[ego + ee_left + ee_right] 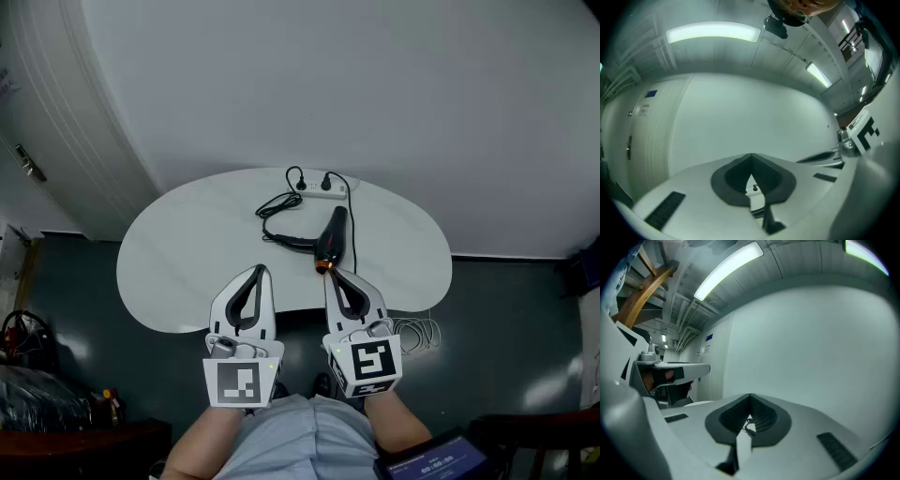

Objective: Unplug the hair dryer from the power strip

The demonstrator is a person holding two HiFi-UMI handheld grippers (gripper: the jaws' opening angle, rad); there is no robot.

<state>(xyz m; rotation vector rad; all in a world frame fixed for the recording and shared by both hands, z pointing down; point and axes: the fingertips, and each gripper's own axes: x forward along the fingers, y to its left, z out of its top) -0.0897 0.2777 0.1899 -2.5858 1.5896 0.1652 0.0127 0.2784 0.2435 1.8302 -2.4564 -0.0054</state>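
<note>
- Fingers on the left gripper (260, 272) and the right gripper (335, 274) are pressed together with nothing between them. Both hover over the near edge of the white kidney-shaped counter (178, 253).
- The black hair dryer (333, 234) lies mid-counter with its orange-tipped end toward the near edge. The white power strip (319, 188) sits at the far edge.
- To do the step well, trace the looped black cord (279, 211) first; it seems to run to the left-hand plug (296, 178).
- Then open one gripper's fingers wide, pin the strip with the other, grip the plug body rather than the cord, and pull straight out.
- Count: one dryer, one strip, two black plugs (the other (327, 179)), two grippers.
</note>
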